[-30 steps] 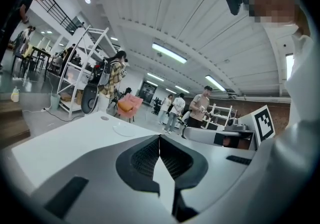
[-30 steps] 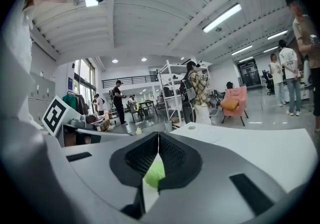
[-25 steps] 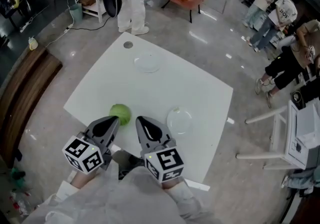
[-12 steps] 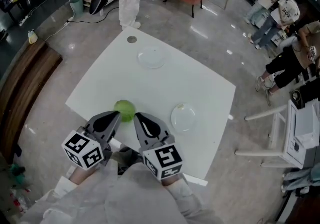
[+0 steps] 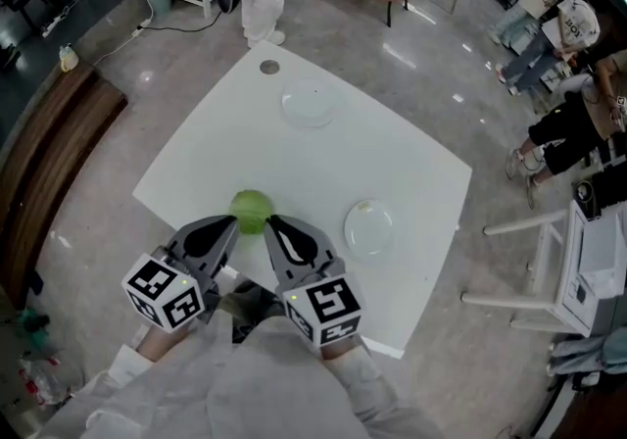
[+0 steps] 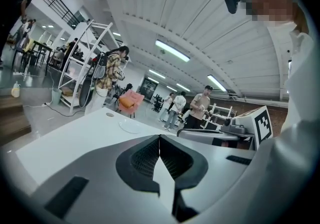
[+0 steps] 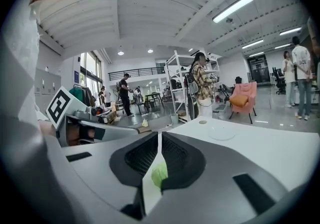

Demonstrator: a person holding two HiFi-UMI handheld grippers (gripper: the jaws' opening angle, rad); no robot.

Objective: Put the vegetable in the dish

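**Both jaws closed, vegetable on desk**

I see the round green leafy vegetable [image 5: 252, 210] on the white square desk [image 5: 323, 163]. The left hand-held gripper [image 5: 229, 223] and right hand-held gripper [image 5: 273, 223] flank the vegetable's near side, jaws together, empty. The clear round glass dish [image 5: 368, 227] sits right of the vegetable, apart.
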